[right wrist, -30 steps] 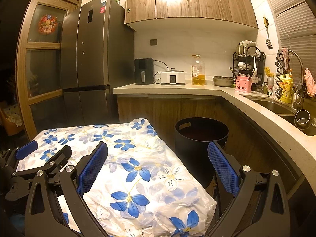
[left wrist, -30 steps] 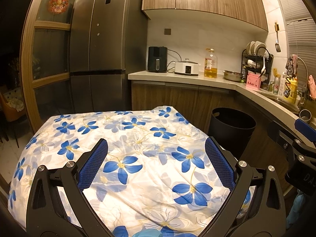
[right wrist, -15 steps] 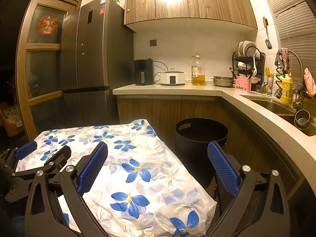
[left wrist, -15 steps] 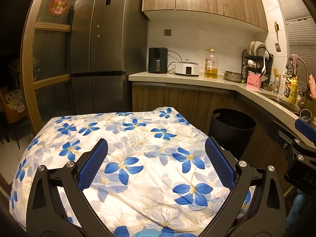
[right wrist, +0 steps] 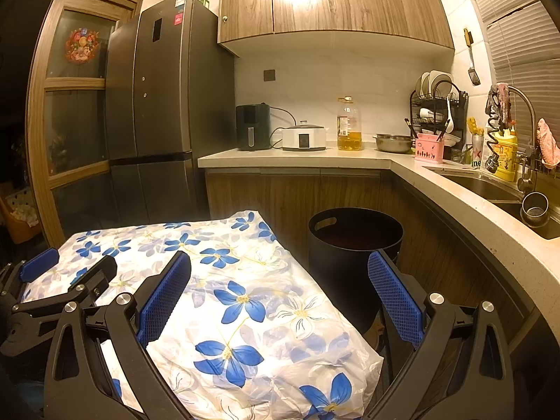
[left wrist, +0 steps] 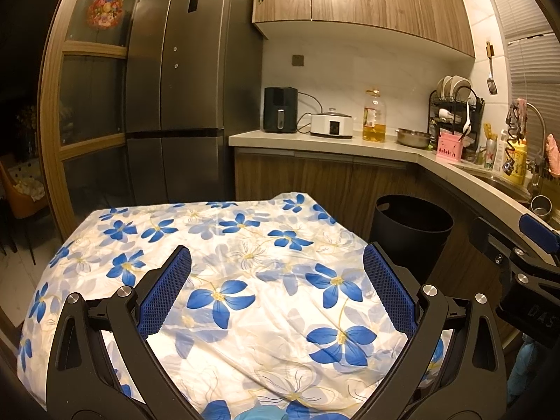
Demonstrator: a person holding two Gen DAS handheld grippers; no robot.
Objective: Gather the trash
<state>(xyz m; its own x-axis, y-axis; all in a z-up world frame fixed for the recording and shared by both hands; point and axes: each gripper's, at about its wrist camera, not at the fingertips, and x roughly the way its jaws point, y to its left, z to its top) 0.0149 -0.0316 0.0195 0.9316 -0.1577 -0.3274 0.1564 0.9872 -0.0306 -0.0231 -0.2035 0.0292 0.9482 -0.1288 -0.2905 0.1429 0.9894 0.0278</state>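
Note:
A black round trash bin [left wrist: 409, 231] stands on the floor at the table's far right corner, against the wooden cabinets; it also shows in the right wrist view [right wrist: 353, 245], open-topped. My left gripper [left wrist: 276, 294] is open and empty above the table with the blue-flowered plastic cloth [left wrist: 245, 245]. My right gripper [right wrist: 280, 294] is open and empty over the table's right edge [right wrist: 315, 297], its right finger in front of the bin. No loose trash shows on the cloth.
An L-shaped counter [right wrist: 455, 189] runs along the back and right with a sink [right wrist: 490, 185], dish rack [right wrist: 437, 115], oil bottle [right wrist: 348, 126] and appliances. A tall fridge [left wrist: 192, 105] stands at the back left. The other gripper shows at each view's edge.
Both views have shifted very slightly; the grippers stay open and hover in nearly the same place.

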